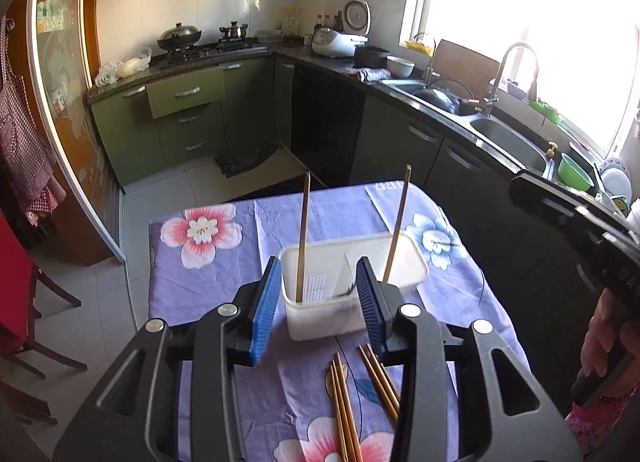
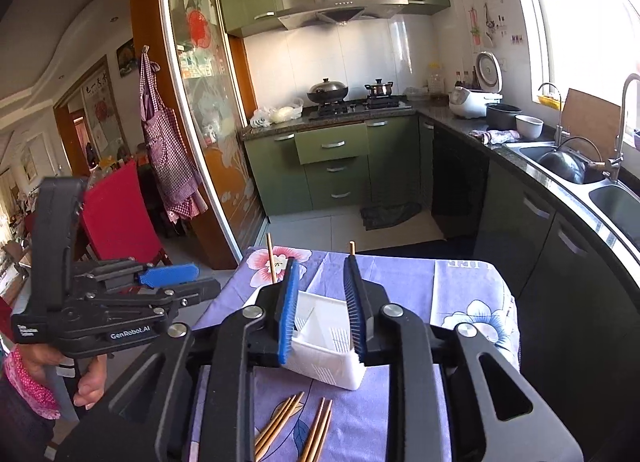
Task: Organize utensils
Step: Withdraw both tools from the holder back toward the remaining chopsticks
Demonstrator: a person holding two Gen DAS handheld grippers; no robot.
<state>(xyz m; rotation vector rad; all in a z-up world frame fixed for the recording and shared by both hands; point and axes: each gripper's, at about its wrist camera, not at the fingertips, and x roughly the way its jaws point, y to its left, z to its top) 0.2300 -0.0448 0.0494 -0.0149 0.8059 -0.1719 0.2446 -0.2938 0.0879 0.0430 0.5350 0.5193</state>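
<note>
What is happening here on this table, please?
A person holds a two-finger gripper in each hand over a table with a purple flowered cloth. A white plastic utensil holder already has two brown wooden chopsticks standing in it, one in each compartment. More wooden chopsticks lie loose on the cloth in front of it. The left gripper and right gripper both have open jaws with no chopstick between them.

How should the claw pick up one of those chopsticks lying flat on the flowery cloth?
Take a chopstick from the loose bundle near its middle, coming straight down from above, jaws set across its thin width. It lies flat on the tablecloth, so only its top and sides are reachable, and its neighbours lie close alongside. The outermost stick probably gives the most finger room. Both claws are empty.
</note>
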